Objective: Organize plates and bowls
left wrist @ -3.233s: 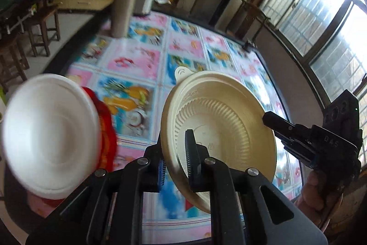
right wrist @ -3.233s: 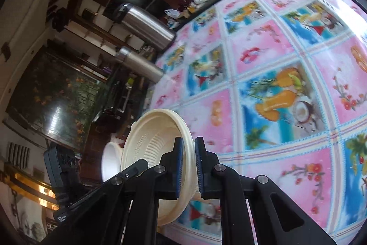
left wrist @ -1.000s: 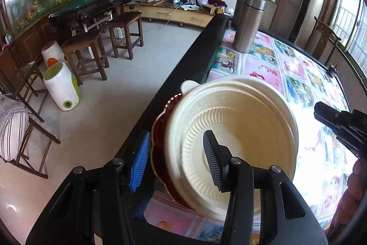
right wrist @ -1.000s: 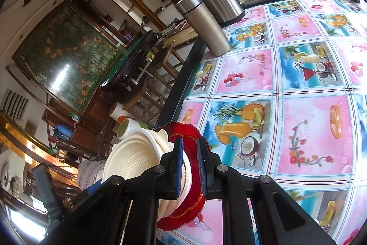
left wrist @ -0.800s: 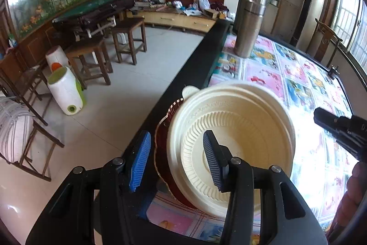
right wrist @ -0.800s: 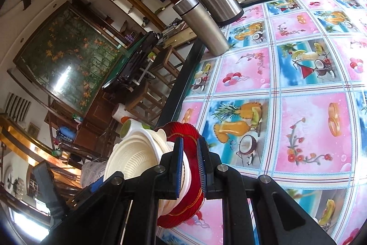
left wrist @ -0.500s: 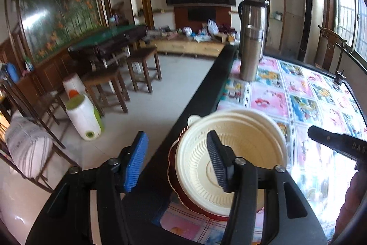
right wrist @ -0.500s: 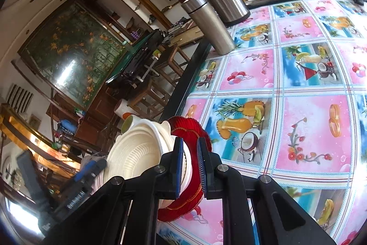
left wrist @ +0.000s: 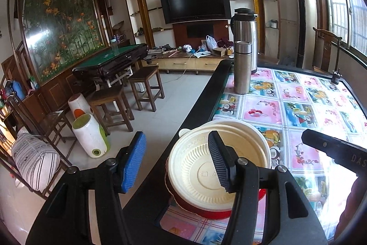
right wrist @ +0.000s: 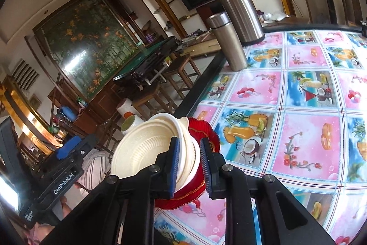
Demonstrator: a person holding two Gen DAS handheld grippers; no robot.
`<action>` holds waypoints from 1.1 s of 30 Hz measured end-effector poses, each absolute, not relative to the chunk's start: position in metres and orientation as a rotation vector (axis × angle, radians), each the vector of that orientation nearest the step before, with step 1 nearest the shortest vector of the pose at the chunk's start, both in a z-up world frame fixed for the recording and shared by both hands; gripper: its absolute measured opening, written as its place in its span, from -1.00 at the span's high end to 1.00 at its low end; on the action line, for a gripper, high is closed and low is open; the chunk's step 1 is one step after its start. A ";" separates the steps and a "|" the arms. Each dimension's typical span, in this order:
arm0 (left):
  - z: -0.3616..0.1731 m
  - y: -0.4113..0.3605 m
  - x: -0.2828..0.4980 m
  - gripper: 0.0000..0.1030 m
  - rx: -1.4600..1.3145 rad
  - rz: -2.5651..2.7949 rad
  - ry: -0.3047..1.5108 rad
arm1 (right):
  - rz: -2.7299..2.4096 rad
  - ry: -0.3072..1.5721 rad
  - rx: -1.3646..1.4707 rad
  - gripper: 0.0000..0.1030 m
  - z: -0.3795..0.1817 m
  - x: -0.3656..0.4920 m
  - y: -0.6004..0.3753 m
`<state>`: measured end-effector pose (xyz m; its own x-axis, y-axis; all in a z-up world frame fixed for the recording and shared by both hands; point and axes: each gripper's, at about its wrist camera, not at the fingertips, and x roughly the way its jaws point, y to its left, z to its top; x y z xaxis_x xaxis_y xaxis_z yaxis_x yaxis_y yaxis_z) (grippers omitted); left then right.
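At table's edge, cream bowls [right wrist: 146, 150] sit nested on red plate [right wrist: 206, 132]: left gripper [left wrist: 176, 160] half-open, empty; right gripper [right wrist: 188, 164] opening off bowl rim, should back clear.

bowls [left wrist: 213, 167] nested, on plate [left wrist: 206, 212] | plate at counter [left wrist: 298, 107] near-left corner | flask [left wrist: 242, 67] at far left edge, jug [left wrist: 244, 38] just behind it | stools [left wrist: 128, 95] on floor left of counter
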<state>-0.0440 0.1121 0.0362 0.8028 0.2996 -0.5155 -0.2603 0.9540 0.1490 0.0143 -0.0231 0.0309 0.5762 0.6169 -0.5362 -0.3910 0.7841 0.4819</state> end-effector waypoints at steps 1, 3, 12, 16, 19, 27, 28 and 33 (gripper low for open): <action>0.037 0.110 -0.045 -0.08 0.073 0.299 0.562 | 0.605 0.744 0.327 0.57 0.033 0.012 -0.023; 0.038 0.108 -0.047 -0.08 0.073 0.295 0.558 | 0.611 0.736 0.321 0.56 0.035 0.007 -0.023; 0.040 0.102 -0.049 -0.23 0.084 0.295 0.545 | 0.634 0.713 0.287 0.54 0.039 -0.006 -0.020; 0.040 0.100 -0.051 -0.29 0.088 0.298 0.534 | 0.644 0.709 0.274 0.53 0.039 -0.008 -0.018; 0.040 0.100 -0.051 -0.33 0.082 0.297 0.532 | 0.650 0.703 0.267 0.52 0.039 -0.012 -0.016; 0.036 0.096 -0.057 -0.59 0.066 0.312 0.528 | 0.678 0.659 0.239 0.36 0.037 -0.022 -0.015; 0.036 0.097 -0.057 -0.59 0.063 0.315 0.531 | 0.682 0.654 0.231 0.35 0.037 -0.024 -0.014; 0.035 0.108 -0.060 -0.63 0.008 0.331 0.529 | 0.692 0.625 0.193 0.21 0.036 -0.032 -0.008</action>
